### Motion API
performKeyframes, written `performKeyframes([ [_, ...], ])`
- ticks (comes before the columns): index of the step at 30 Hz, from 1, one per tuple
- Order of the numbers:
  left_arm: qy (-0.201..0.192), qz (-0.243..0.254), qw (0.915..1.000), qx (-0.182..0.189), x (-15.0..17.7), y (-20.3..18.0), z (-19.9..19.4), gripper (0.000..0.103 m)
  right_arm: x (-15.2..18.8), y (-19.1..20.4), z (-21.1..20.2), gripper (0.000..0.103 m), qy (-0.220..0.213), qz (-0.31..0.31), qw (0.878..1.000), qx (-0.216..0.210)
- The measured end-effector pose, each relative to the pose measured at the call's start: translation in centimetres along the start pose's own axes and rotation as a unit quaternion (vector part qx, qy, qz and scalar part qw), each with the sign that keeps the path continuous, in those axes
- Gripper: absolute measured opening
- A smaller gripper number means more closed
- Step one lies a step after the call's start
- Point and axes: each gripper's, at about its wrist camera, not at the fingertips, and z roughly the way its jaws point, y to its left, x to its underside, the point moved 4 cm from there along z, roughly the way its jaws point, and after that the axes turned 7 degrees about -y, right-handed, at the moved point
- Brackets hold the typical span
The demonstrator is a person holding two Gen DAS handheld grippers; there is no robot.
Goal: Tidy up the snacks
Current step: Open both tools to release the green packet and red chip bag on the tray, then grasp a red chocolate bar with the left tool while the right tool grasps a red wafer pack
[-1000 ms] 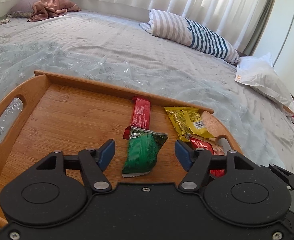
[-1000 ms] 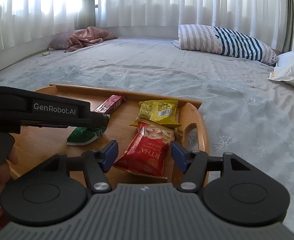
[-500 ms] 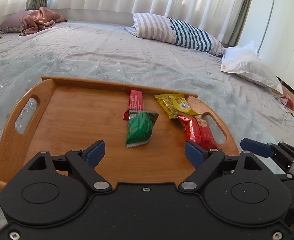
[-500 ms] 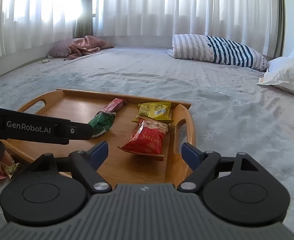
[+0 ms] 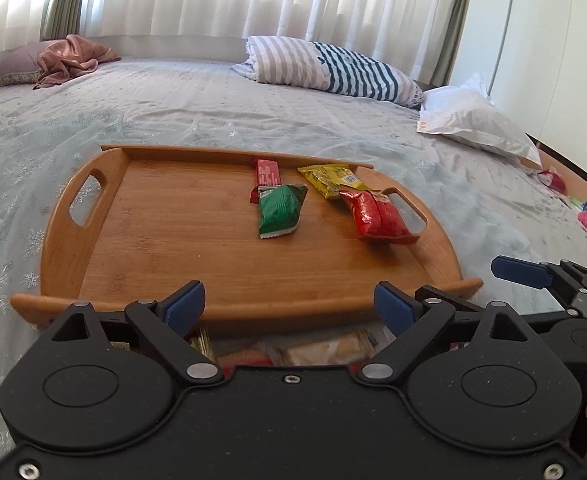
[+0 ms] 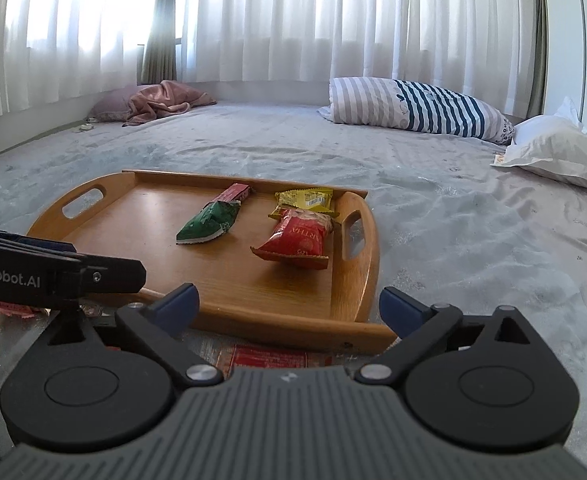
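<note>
so the wooden tray sits on the grey bedspread and everything else is easy to place off it. four snacks lie on the tray's right half: a green packet about mid-tray, its far end overlapping a red bar that points toward the tray's far rim, then a yellow packet by the far right corner, and a red packet lying over the yellow one's near end, right next to the tray's right handle slot. the left gripper hangs off the tray's near edge with its blue-tipped fingers spread wide, nothing between them. the right gripper is out past the tray's near right corner, fingers spread just as wide and holding nothing. more wrappers lie on the bedspread just outside the tray's near rim, partly hidden under the grippers. a striped pillow lies well beyond the tray's far side.
</note>
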Motion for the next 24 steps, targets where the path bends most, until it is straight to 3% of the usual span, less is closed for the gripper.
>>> performKeyframes([
  [12, -0.004, 0.041, 0.9991, 0.013, 2.6, -0.9, -3.1, 0.092, 2.7, -0.7, -1.6, 0.103, 0.002, 0.012, 0.999, 0.031],
  [18, -0.007, 0.069, 0.9974, 0.016, 3.2, -1.9, -3.3, 0.092, 3.6, -2.3, -2.6, 0.103, 0.011, 0.047, 0.998, 0.031],
  [24, 0.0, 0.075, 0.9966, 0.033, 3.8, -2.9, -3.0, 0.092, 4.0, -3.0, -3.2, 0.103, 0.013, 0.039, 0.998, 0.04],
])
